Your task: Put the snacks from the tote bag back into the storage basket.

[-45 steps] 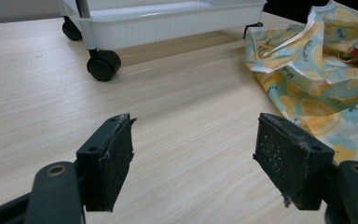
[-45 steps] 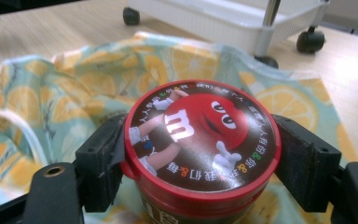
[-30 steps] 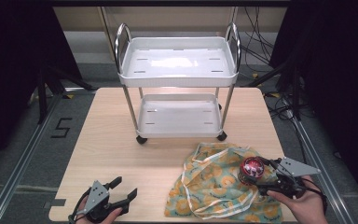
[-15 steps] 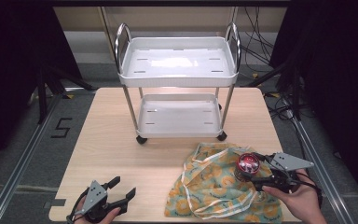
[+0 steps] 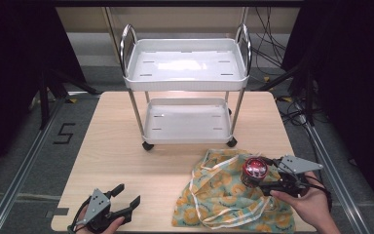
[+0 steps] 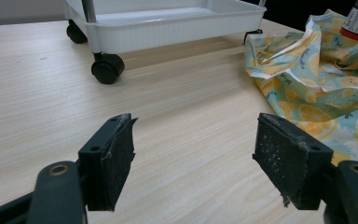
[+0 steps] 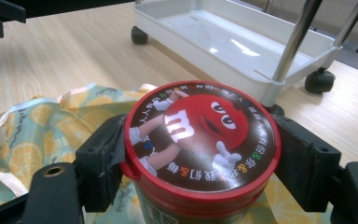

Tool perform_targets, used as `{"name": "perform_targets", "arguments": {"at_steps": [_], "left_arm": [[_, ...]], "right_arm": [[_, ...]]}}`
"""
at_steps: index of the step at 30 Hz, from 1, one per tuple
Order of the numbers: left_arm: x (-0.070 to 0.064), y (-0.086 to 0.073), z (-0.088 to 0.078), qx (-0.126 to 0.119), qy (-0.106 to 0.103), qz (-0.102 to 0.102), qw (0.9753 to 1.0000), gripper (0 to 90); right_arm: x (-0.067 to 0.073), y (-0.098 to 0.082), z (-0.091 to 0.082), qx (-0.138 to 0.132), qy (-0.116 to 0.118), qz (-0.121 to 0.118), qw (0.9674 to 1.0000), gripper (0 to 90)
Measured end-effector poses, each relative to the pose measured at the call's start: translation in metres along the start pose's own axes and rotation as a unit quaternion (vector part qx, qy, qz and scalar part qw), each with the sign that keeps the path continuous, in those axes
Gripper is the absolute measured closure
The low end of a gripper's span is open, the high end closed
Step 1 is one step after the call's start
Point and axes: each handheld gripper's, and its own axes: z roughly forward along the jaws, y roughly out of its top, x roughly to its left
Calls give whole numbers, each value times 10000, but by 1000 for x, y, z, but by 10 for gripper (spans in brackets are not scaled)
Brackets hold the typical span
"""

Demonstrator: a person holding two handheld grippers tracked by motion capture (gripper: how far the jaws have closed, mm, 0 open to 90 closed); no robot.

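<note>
A: Right tongs [image 5: 264, 179] are grasping the red-lidded candy jar [image 5: 254, 170] over the lemon-print bag [image 5: 224, 195]; left tongs [image 5: 126, 195] are resting released on the surface [image 5: 126, 146].

B: Pads are pinching just under the lid, so it may be slipping or snagging cloth.

A: Right gripper view is showing that grip [image 7: 200, 135]; high view is showing the cart [image 5: 187, 73].

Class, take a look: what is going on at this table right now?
A person works two handheld tongs. The right tongs are shut on a red-lidded candy jar above the lemon-print cloth bag. The left tongs rest open near the table's front edge, holding nothing. A white two-tier cart stands behind.
</note>
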Motion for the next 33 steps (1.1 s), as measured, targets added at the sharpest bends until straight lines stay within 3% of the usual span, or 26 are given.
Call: {"name": "perform_targets", "arguments": {"at_steps": [1, 3, 4, 8, 9, 19, 21, 22, 27, 30, 33], "left_arm": [[0, 0, 0, 2, -2, -2, 10000, 277], [0, 0, -1, 4, 8, -11, 10000, 277], [0, 0, -1, 25, 13, 7, 10000, 277], [-1, 0, 0, 47, 12, 32, 10000, 278], [-1, 0, 0, 48, 9, 28, 10000, 279], [-1, 0, 0, -24, -12, 14, 10000, 284], [0, 1, -1, 53, -1, 103, 9999, 285], [-1, 1, 0, 19, -1, 75, 10000, 286], [-2, 1, 0, 45, 70, 66, 9999, 289], [-1, 1, 0, 27, 49, 96, 9999, 289], [-1, 1, 0, -6, 56, 90, 9999, 289]], "right_arm": [[-3, 1, 1, -5, 21, -130, 9999, 261], [1, 1, 4, -68, 19, -3, 10000, 261], [-1, 2, 4, 13, 72, -135, 9999, 261], [0, 5, 8, -69, 64, -147, 9998, 261], [1, 6, 8, -83, 38, -40, 9999, 261], [1, 14, 17, 10, 191, -166, 9997, 261], [3, 14, 17, 10, 157, -62, 9999, 261], [2, 15, 18, 14, 173, -175, 9997, 261], [5, 15, 24, 22, 224, -74, 9997, 261], [4, 16, 25, 58, 275, -176, 9994, 261], [5, 16, 27, 32, 268, -132, 9995, 261]]}}
